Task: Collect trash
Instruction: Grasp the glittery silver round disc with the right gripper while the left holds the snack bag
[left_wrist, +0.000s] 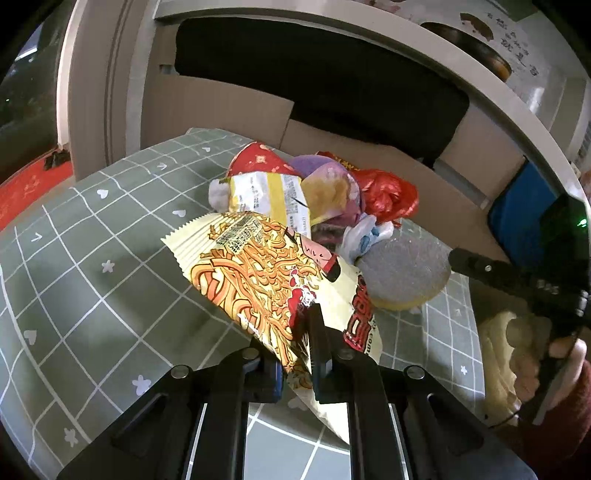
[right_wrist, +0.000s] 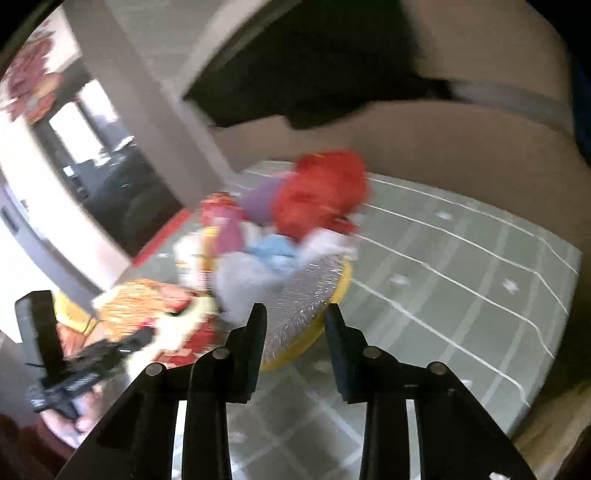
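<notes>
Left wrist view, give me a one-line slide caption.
Left hand-held gripper shut on a noodle wrapper, lifted before a pile of trash on the green checked tablecloth.

A green tablecloth (left_wrist: 92, 236) with a white grid and small hearts is covering the table across the lower frame, brown cardboard (left_wrist: 221, 110) is leaning behind it at centre, a pale pillar (left_wrist: 96, 92) is standing upper left, and red flooring (left_wrist: 29, 188) is showing at far left.
</notes>
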